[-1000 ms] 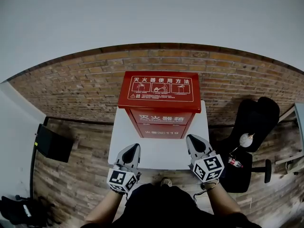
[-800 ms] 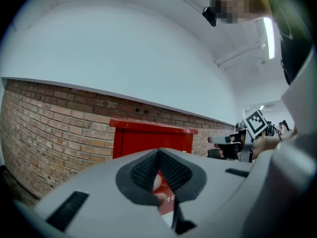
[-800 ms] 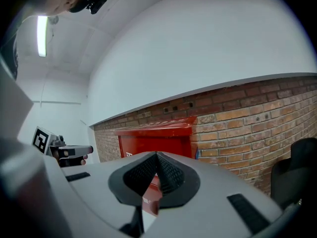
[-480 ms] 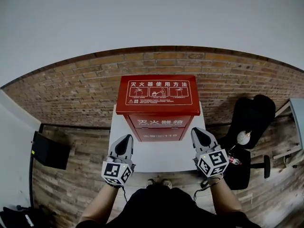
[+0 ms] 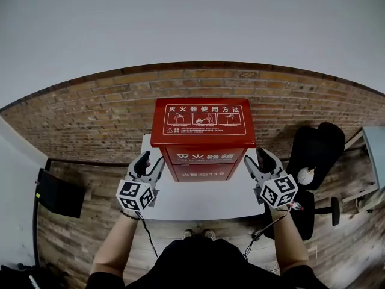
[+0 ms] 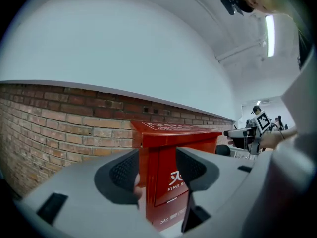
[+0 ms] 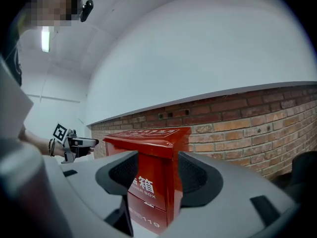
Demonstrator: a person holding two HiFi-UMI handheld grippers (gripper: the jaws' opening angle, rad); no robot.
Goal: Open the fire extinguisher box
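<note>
The red fire extinguisher box (image 5: 203,138) stands on a small white table (image 5: 198,200) against the brick wall, with its lid down. My left gripper (image 5: 151,161) is beside the box's left front corner, its jaws opening. My right gripper (image 5: 257,158) is beside the right front corner, jaws also opening. In the left gripper view the box (image 6: 173,133) shows through the gap of the left gripper (image 6: 157,175), and no pad touches it. The right gripper view shows the box's other corner (image 7: 148,143) beyond the parted right gripper (image 7: 158,177).
A brick wall (image 5: 90,113) runs behind the table. A black office chair (image 5: 316,152) stands to the right, with a small bottle (image 5: 295,206) near it. A black flat object (image 5: 57,192) lies on the wooden floor at the left.
Both grippers have moved forward and outward from the table's front edge to the box's two sides. Their jaws, shut before, now stand apart.
</note>
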